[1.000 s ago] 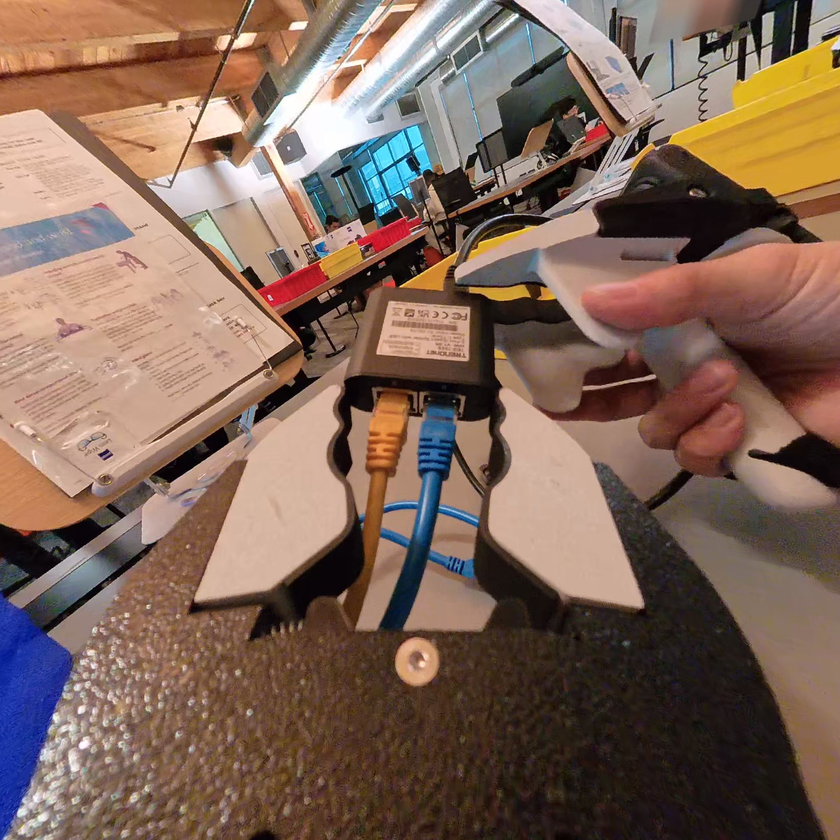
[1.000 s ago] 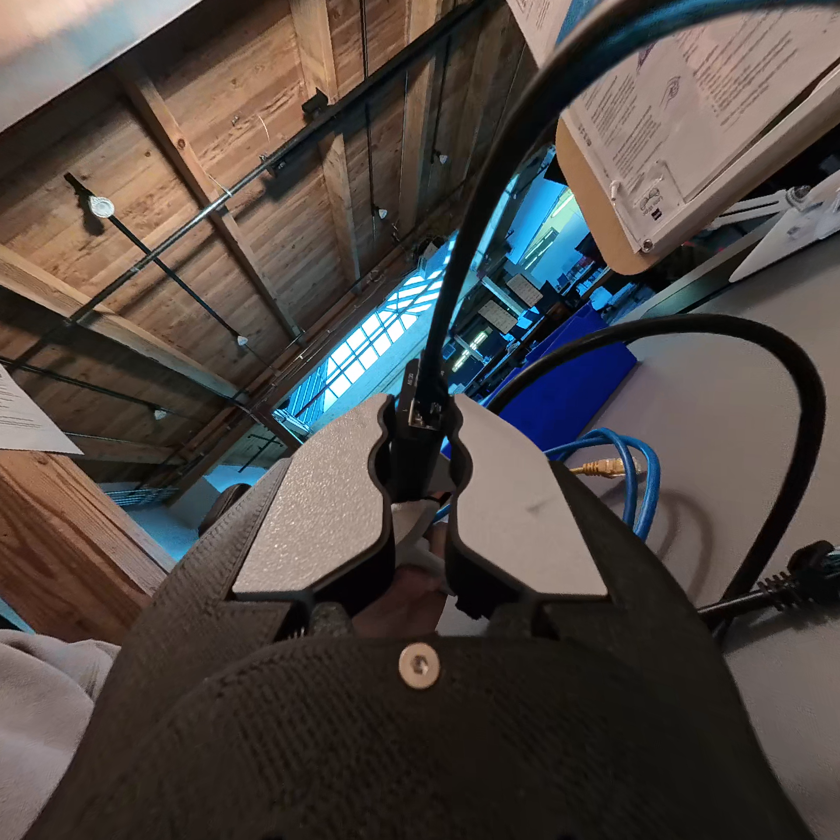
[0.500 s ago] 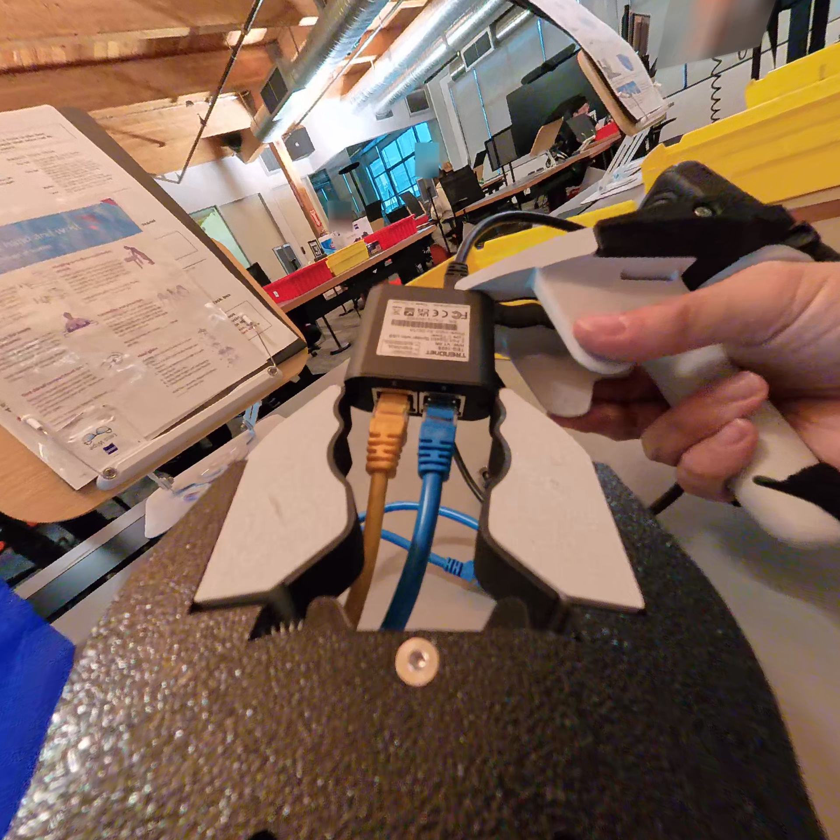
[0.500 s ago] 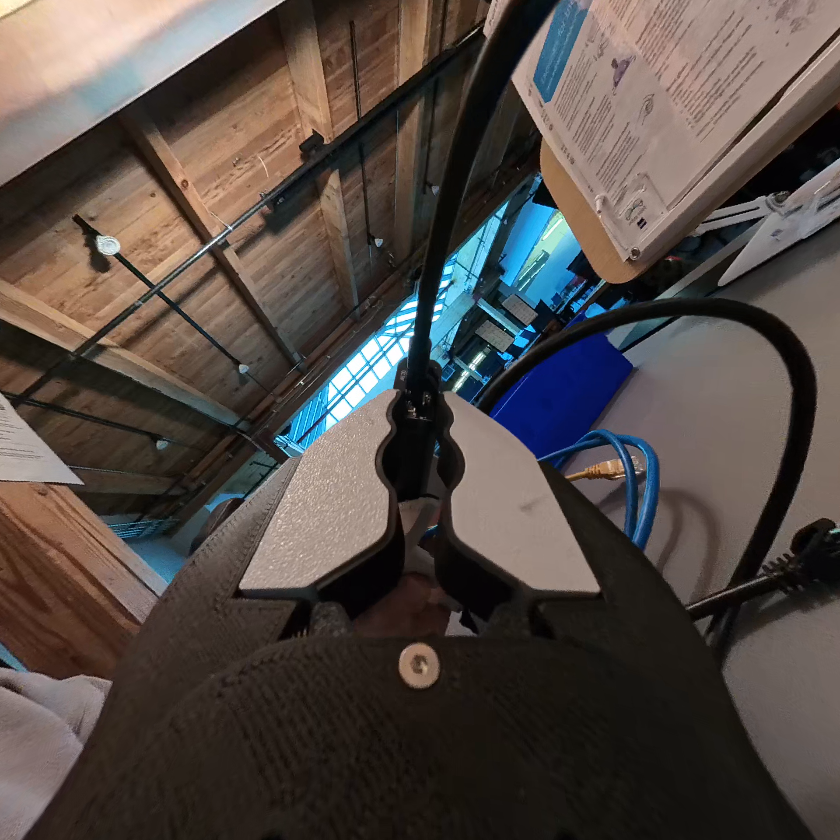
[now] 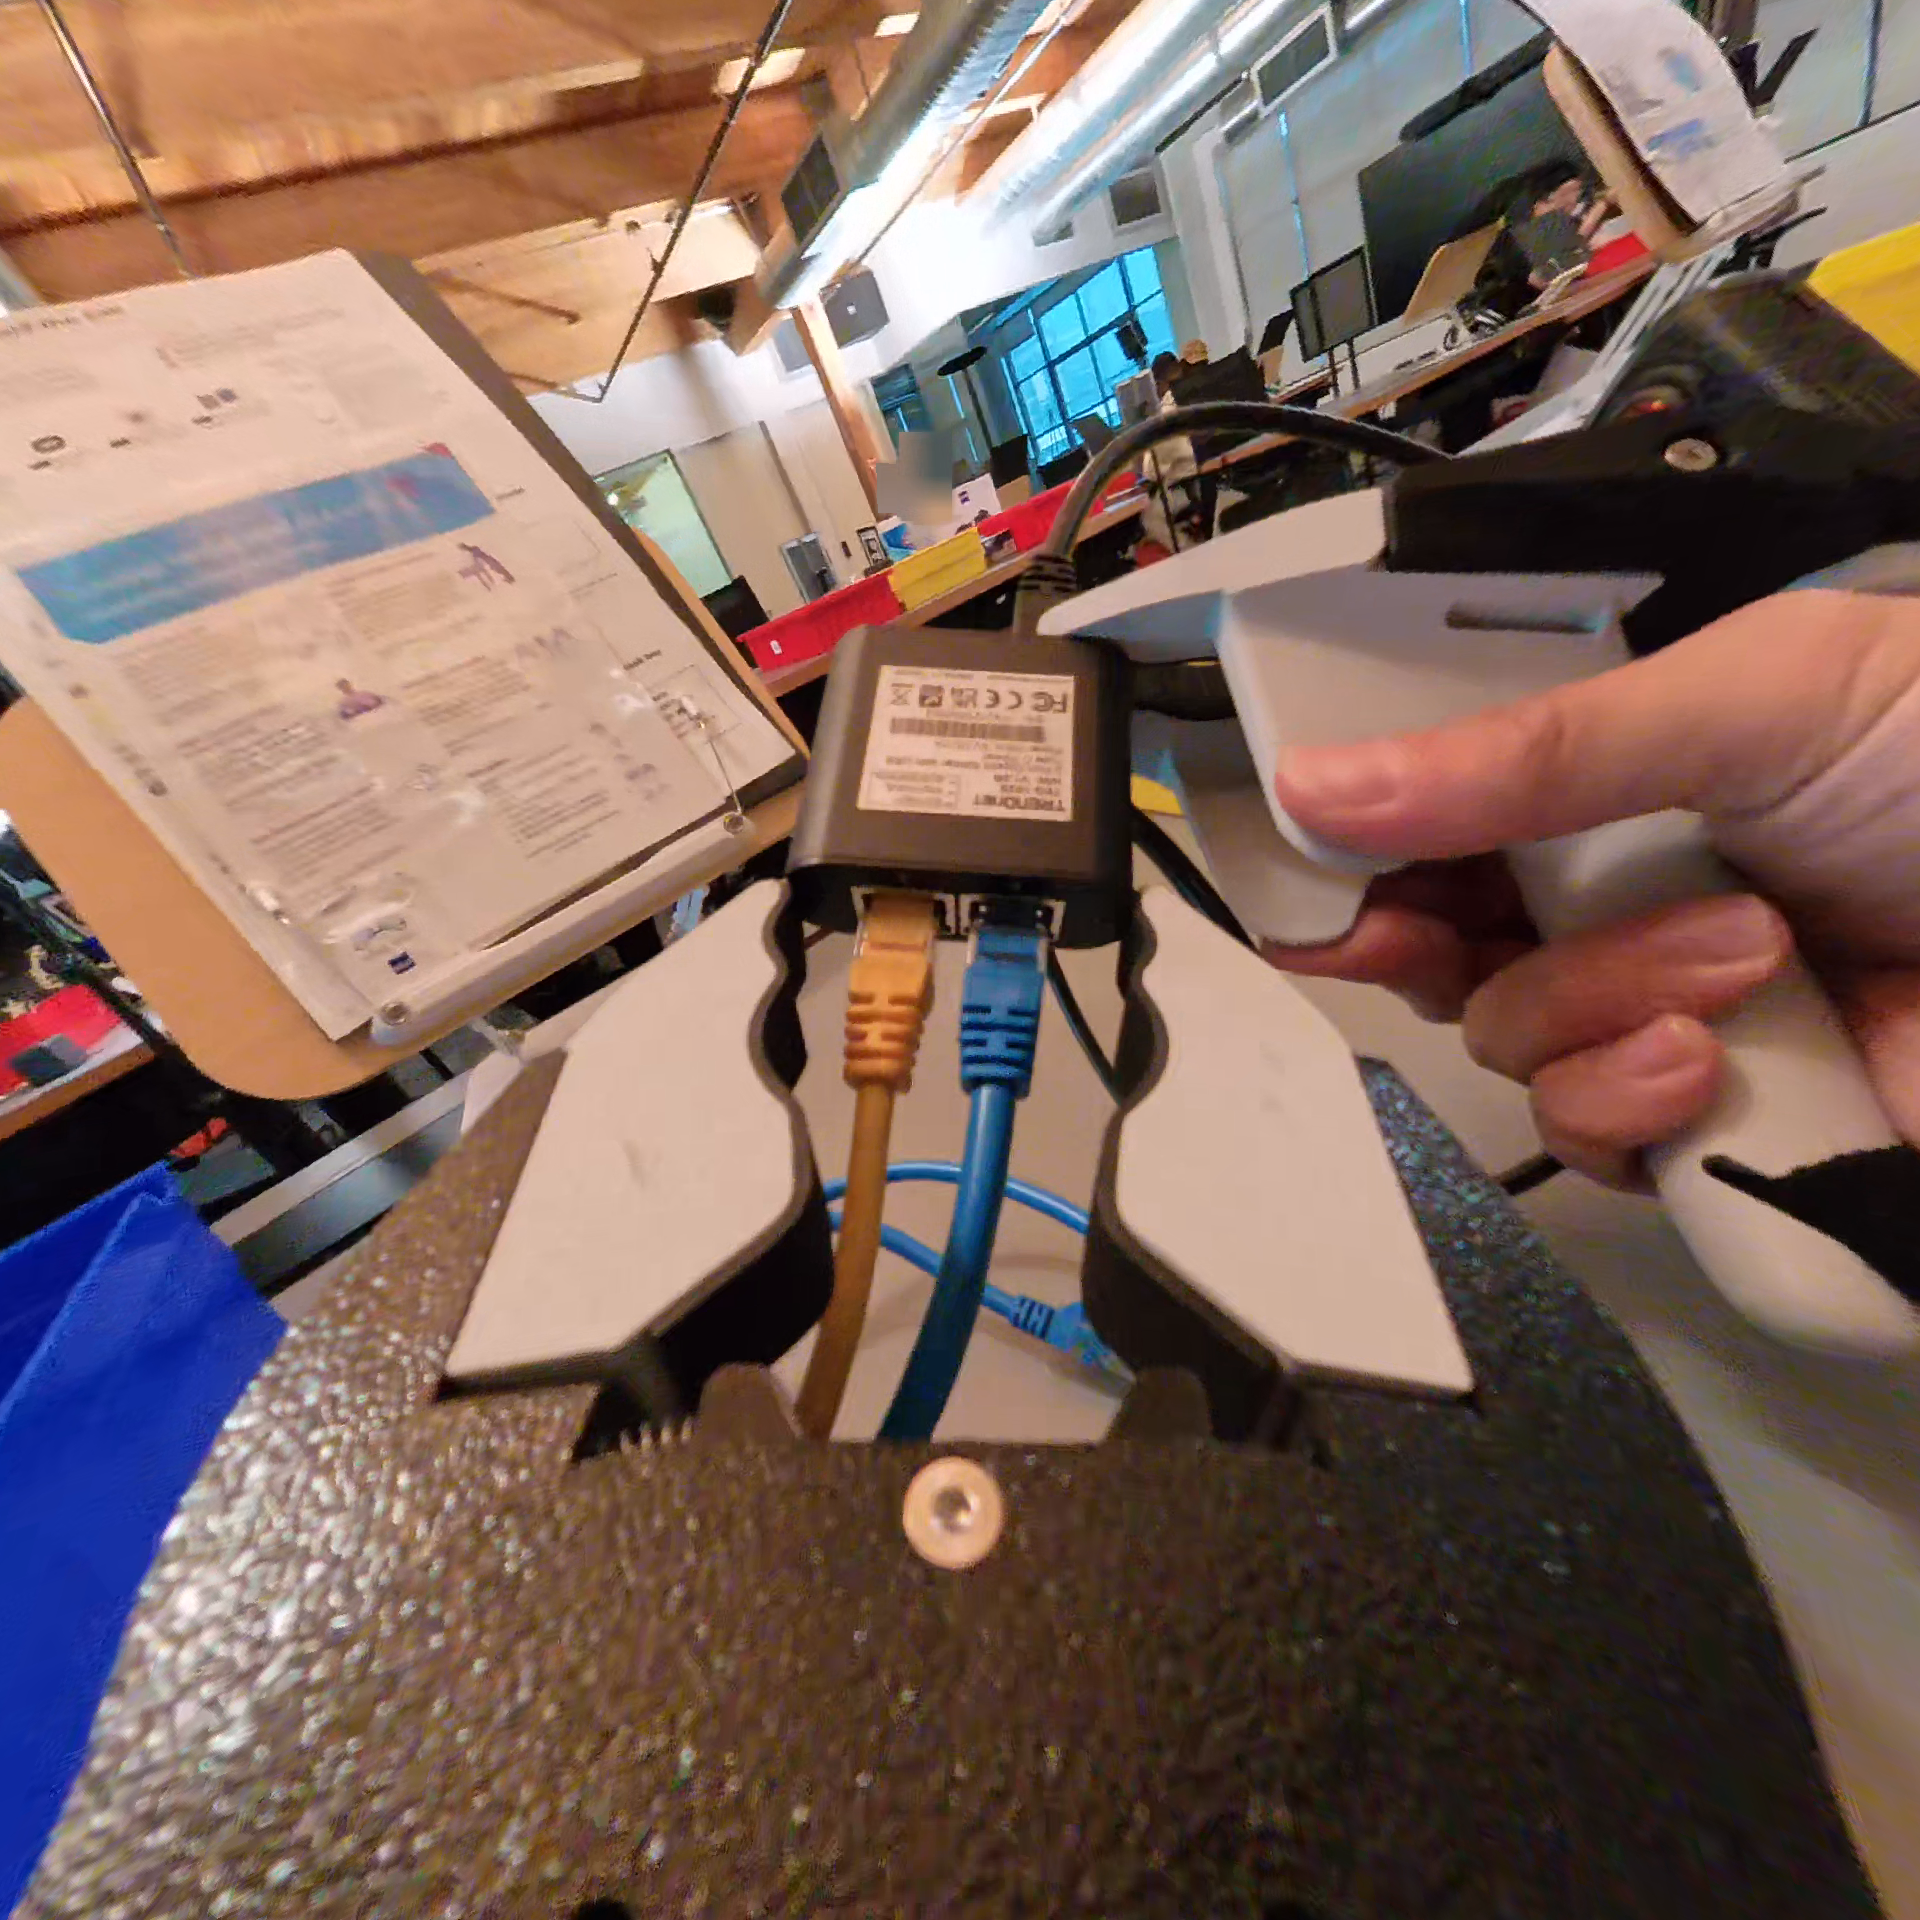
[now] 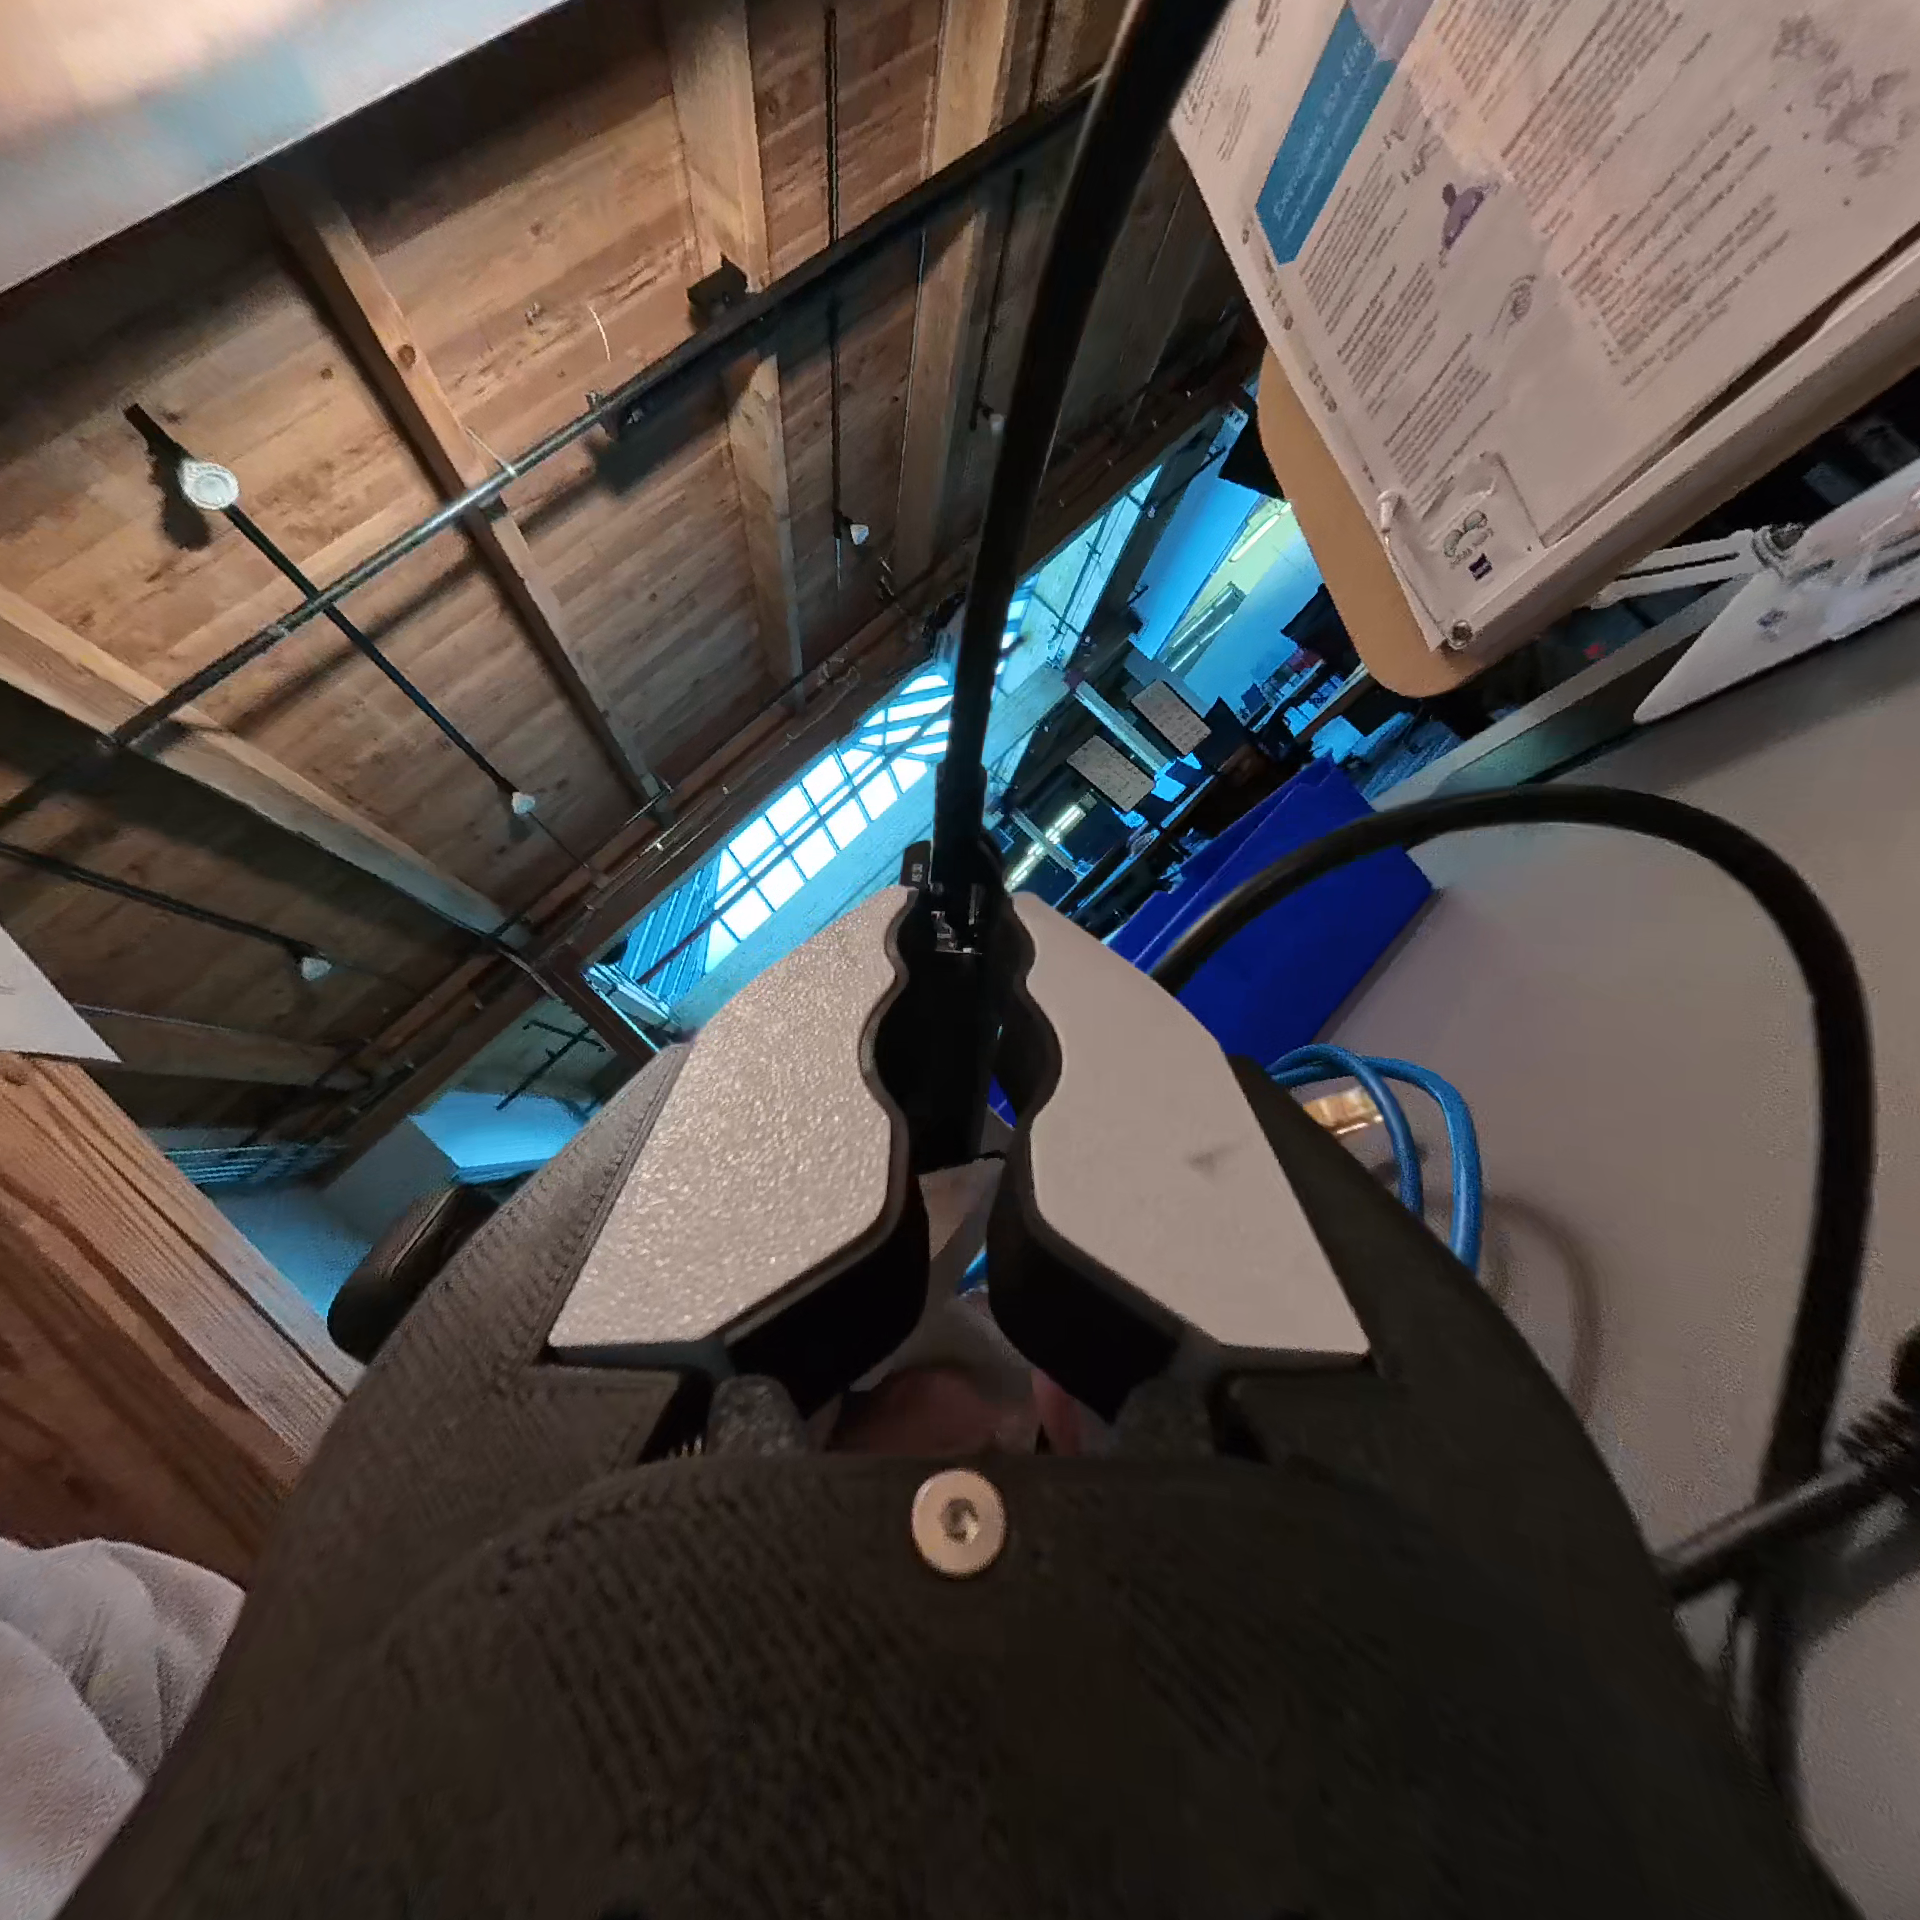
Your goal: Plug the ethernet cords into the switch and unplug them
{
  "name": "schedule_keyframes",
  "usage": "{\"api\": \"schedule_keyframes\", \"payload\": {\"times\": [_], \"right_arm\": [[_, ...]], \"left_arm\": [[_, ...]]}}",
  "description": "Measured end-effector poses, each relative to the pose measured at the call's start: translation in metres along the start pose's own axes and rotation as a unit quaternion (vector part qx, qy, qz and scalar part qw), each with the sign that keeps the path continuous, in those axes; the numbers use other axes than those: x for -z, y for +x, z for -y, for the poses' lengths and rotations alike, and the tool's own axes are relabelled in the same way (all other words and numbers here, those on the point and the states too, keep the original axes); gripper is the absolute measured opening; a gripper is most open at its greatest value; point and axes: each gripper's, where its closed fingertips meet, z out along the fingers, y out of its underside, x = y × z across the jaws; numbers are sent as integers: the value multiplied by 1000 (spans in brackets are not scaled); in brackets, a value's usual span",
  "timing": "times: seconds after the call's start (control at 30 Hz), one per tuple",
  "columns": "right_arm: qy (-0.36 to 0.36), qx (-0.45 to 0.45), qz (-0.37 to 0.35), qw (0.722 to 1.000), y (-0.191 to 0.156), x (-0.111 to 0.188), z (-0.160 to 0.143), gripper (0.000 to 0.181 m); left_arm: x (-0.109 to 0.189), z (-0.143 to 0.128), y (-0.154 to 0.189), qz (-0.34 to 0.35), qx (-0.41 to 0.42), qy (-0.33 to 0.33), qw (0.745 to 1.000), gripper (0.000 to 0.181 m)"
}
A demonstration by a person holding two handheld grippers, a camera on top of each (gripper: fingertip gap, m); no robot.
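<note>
Switch: small black box, label side up, lifted off the surface and pinched across its sides at the port end by the left gripper, whose fingers stand at a middling width set by the box. Judged light and rigid, with a smooth shell that could twist in the hold if a plug is tugged off-axis.

Yellow cord: plug seated in the switch's left port, cable dropping back between the fingers. Blue cord: plug seated in the right port beside it; its slack lies coiled on the surface below the switch. Both cables judged limp; the ribbed boots are stiffer and the better place to take hold, close to the port, with the latch tab pressed first.

Black cable: leaves the switch's far end. The right gripper, nearly closed, clamps its connector there, behind the switch.

Stage, as judged: both cords plugged; unplugging not yet begun.

Clipboard: left of the switch, on a stand.
</note>
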Motion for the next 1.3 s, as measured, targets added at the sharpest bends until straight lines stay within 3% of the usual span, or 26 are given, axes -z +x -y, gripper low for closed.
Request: {"api": "schedule_keyframes", "payload": {"times": [0.17, 0.27, 0.37, 0.87, 1.3], "right_arm": [[-3, 14, -5, 1000, 3, -5, -2, 12], [-3, -14, 38, 999, -6, -5, -2, 12], [-17, 2, 39, 999, -13, -3, -1, 12], [7, -34, 9, 999, -7, -4, 0, 13], [8, -63, 6, 998, -4, -2, -1, 13]], "left_arm": [[0, -4, -1, -24, 91, 2, 996, 57], [3, 1, -5, -7, 27, 21, 999, 57], [6, 7, -5, -31, 12, 41, 999, 57], [6, 8, -3, -35, 5, 31, 999, 57], [4, 8, -2, -36, 46, 29, 998, 57]]}}
